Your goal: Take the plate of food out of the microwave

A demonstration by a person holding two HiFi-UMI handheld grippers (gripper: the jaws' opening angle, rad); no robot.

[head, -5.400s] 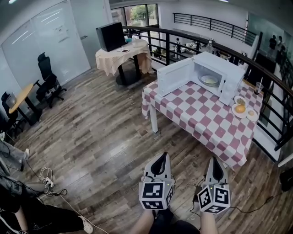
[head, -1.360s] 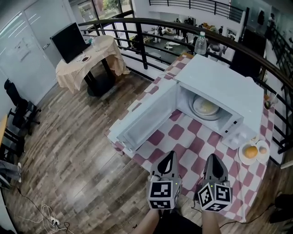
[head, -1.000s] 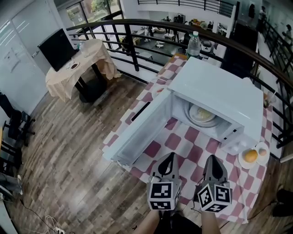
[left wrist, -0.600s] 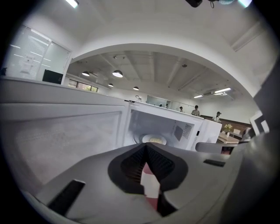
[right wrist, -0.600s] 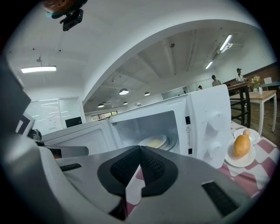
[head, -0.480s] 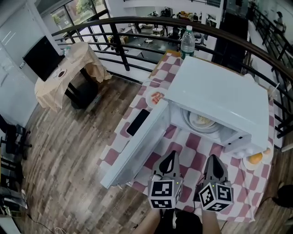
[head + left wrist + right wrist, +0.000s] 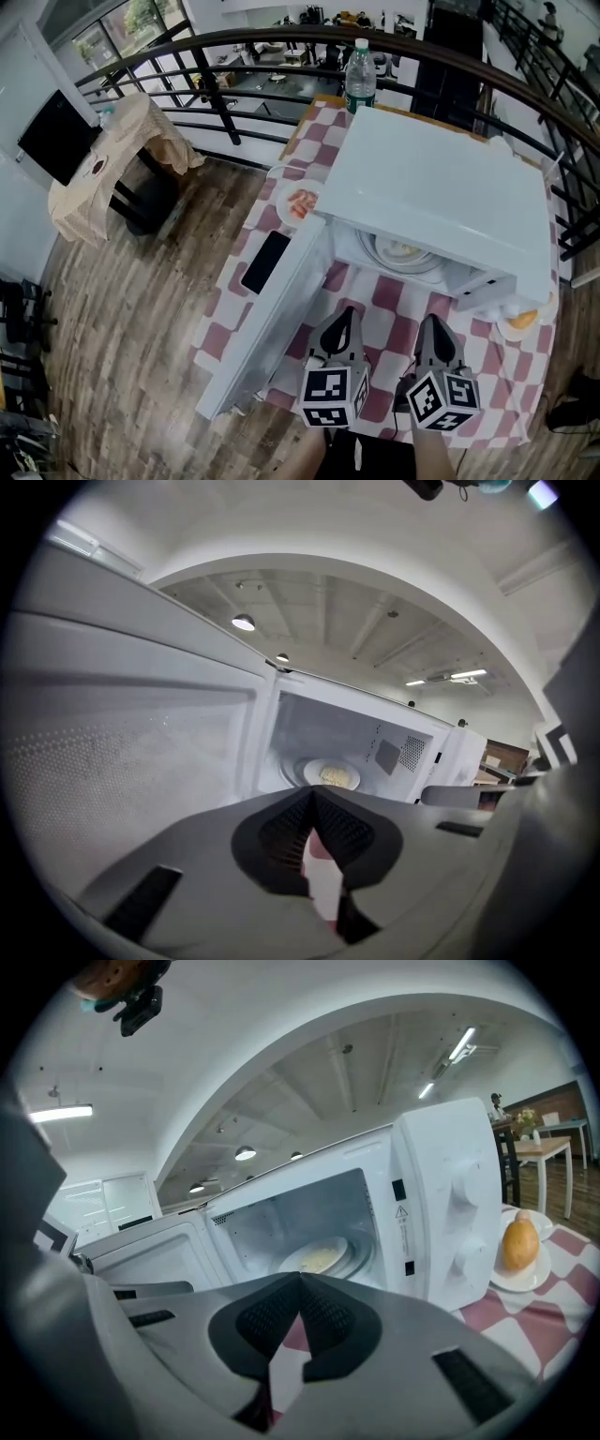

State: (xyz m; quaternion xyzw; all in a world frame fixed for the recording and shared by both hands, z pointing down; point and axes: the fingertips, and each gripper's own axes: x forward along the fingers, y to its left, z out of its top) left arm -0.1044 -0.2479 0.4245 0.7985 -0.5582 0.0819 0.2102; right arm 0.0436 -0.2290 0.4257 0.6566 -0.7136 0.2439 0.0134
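A white microwave (image 7: 441, 183) stands on the checked table (image 7: 370, 309) with its door (image 7: 267, 323) swung wide open to the left. Inside lies a white plate of pale food (image 7: 401, 251), also seen as the plate (image 7: 332, 775) and the plate (image 7: 319, 1260) in the two gripper views. My left gripper (image 7: 345, 317) and right gripper (image 7: 430, 323) hover side by side over the table in front of the cavity, both short of the plate. Each has its jaws shut with nothing between them.
A plate with an orange bun (image 7: 523, 322) sits right of the microwave, seen as the bun (image 7: 518, 1241) in the right gripper view. Another plate of food (image 7: 300, 202) lies behind the door, a water bottle (image 7: 358, 80) at the back. A black railing (image 7: 225, 103) borders the table.
The view has closed in on the microwave and now looks more steeply down on it. Both grippers have come nearer the open cavity. Their jaws stay shut.
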